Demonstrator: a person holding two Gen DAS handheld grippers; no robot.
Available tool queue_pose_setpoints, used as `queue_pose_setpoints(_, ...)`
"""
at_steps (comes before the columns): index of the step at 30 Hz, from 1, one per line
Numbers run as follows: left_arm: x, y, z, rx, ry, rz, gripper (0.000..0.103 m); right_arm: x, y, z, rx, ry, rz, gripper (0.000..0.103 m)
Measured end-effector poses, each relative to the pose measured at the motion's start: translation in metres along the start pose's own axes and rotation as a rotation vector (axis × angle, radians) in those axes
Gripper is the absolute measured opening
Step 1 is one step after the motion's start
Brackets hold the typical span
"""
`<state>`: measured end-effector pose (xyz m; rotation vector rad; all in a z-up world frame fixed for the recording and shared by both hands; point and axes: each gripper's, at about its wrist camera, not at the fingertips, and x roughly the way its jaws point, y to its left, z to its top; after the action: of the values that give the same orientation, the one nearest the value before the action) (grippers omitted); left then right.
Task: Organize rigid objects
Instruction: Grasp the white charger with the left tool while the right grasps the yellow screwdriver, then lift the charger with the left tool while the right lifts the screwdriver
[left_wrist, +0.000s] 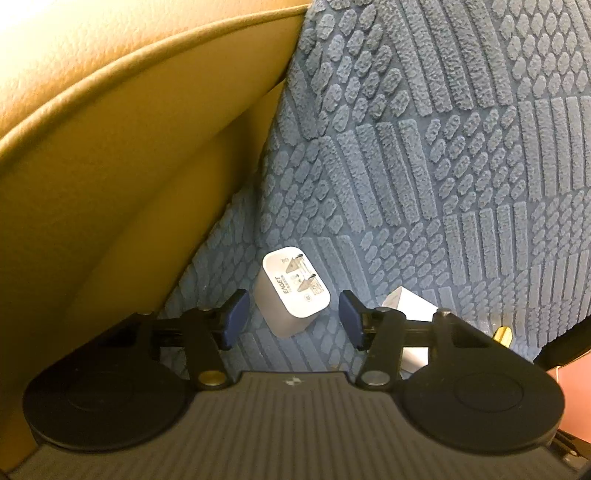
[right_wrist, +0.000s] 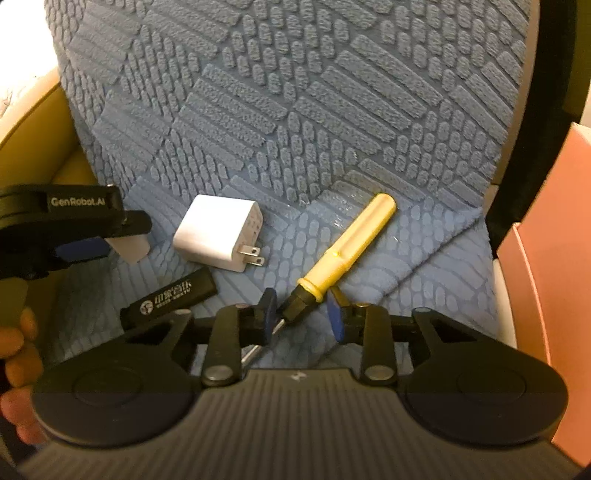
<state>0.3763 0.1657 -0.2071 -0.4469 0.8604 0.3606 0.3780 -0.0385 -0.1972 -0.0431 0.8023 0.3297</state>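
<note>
Risk of a slip: right hand-held gripper (right_wrist: 301, 314) narrowed around the yellow screwdriver (right_wrist: 343, 243) right at its dark collar, handle reaching away ahead and to the right, unsupported, likely to pivot or drop on lifting. Whether the pads press yet, cannot tell. Left hand-held gripper (left_wrist: 291, 317) half open, holding nothing, white charger (left_wrist: 291, 291) lying on the blue textured cover (left_wrist: 443, 147) between the pads, untouched; could skid if nudged off-centre.
</note>
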Motion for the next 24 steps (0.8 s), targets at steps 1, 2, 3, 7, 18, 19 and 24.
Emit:
queue_pose_setpoints(1,0.004,0.001,0.000,-0.002,0.002,-0.001,0.059,-0.002,-0.001,-0.001,-0.001,0.004,-0.001,0.030)
queue_pose_setpoints(2,0.007,0.002,-0.001,-0.003,0.003,-0.001,0.058,-0.004,-0.002,-0.002,-0.005,0.007,-0.003,0.030)
queue_pose_setpoints(3,0.008,0.002,-0.002,0.002,0.000,0.004,0.058,-0.006,-0.003,-0.004,-0.009,0.010,-0.002,0.030)
queue_pose_setpoints(7,0.019,0.002,-0.003,0.010,0.000,0.006,0.051,-0.015,-0.003,-0.009,-0.051,0.001,-0.019,0.029)
queue_pose_setpoints(18,0.023,-0.001,0.001,0.027,0.000,0.004,0.039,-0.021,-0.006,-0.016,-0.083,0.015,-0.026,0.029)
queue_pose_setpoints(19,0.022,-0.002,0.000,0.029,0.002,-0.003,0.038,-0.022,-0.007,-0.016,-0.077,0.018,-0.024,0.029)
queue_pose_setpoints(24,0.010,-0.010,-0.005,0.046,0.014,-0.048,0.033,-0.028,-0.010,-0.020,-0.060,0.026,-0.025,0.020)
